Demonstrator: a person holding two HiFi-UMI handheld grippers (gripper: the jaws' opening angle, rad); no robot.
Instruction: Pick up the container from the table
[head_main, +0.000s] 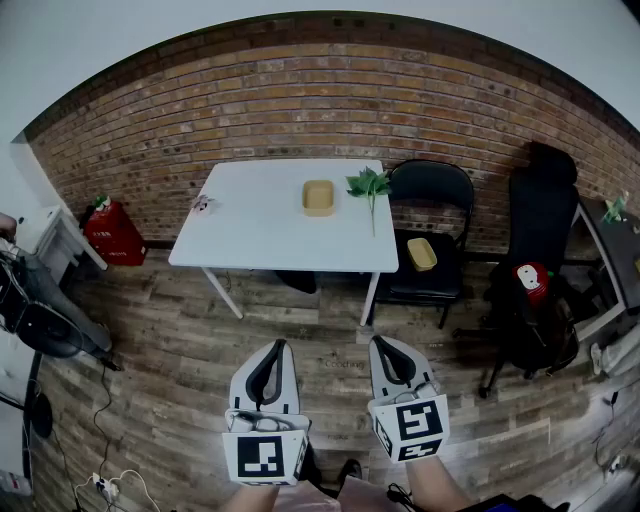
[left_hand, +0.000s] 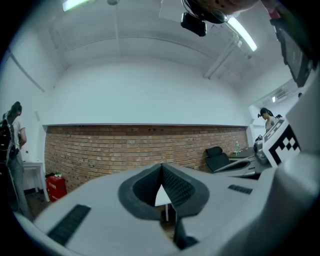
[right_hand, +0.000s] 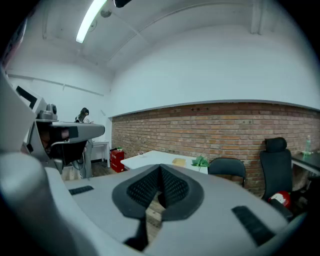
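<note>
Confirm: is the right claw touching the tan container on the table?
Apart. Head view: right claw is down near the person; a stretch of wooden floor lies between it and the table bearing the container.

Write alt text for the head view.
A tan container sits on a white table by a brick wall, next to a green sprig. The left gripper and right gripper are low in frame, shut and empty, well short of the table. A second container lies on the black chair to the table's right.

L gripper (head_main: 279, 346), R gripper (head_main: 379, 343): both closed, empty
</note>
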